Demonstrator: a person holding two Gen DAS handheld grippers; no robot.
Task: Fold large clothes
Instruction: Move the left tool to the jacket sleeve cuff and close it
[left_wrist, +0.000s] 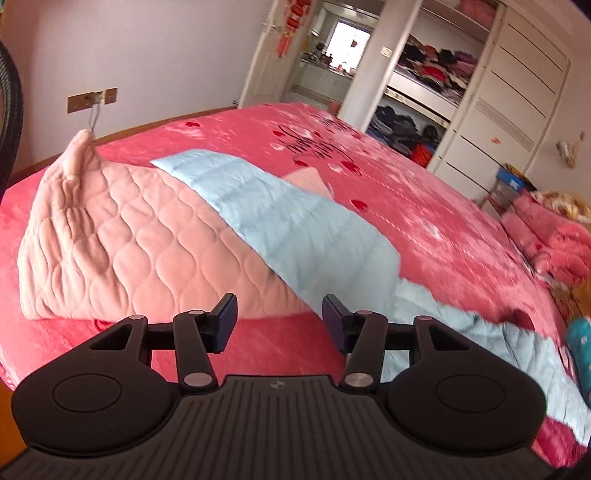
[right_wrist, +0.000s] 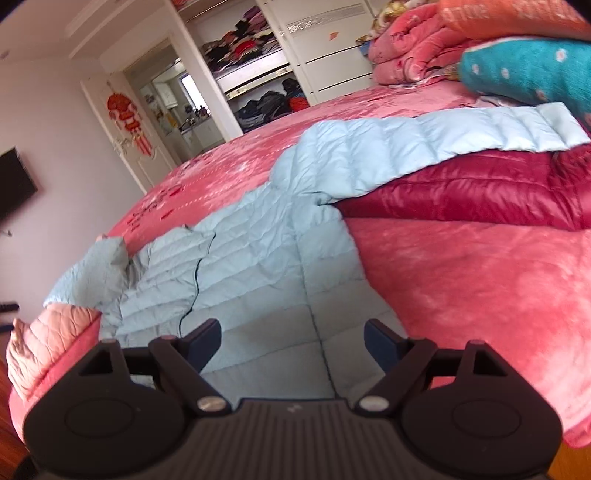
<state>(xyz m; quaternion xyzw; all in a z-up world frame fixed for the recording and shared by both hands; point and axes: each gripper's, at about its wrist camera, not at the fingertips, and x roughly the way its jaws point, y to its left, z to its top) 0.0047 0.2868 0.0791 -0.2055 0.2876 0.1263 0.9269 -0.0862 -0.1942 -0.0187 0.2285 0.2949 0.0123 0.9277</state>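
Left gripper (left_wrist: 279, 319): angled down over the bed's red blanket (left_wrist: 424, 206), fingers apart, empty.
Right gripper (right_wrist: 291, 345): tilted down above the light-blue down jacket (right_wrist: 258, 266), fingers wide, nothing between.

Quilted matt pale-blue jacket (right_wrist: 258, 266) on plush pink bedspread (right_wrist: 461, 277); glossy crimson lining (right_wrist: 480, 192).

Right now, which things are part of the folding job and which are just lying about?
Job: blue jacket, left gripper and right gripper, both open and empty.
Lying about: pink quilted garment, red jacket, teal pillow, folded blankets, wardrobe clothes.
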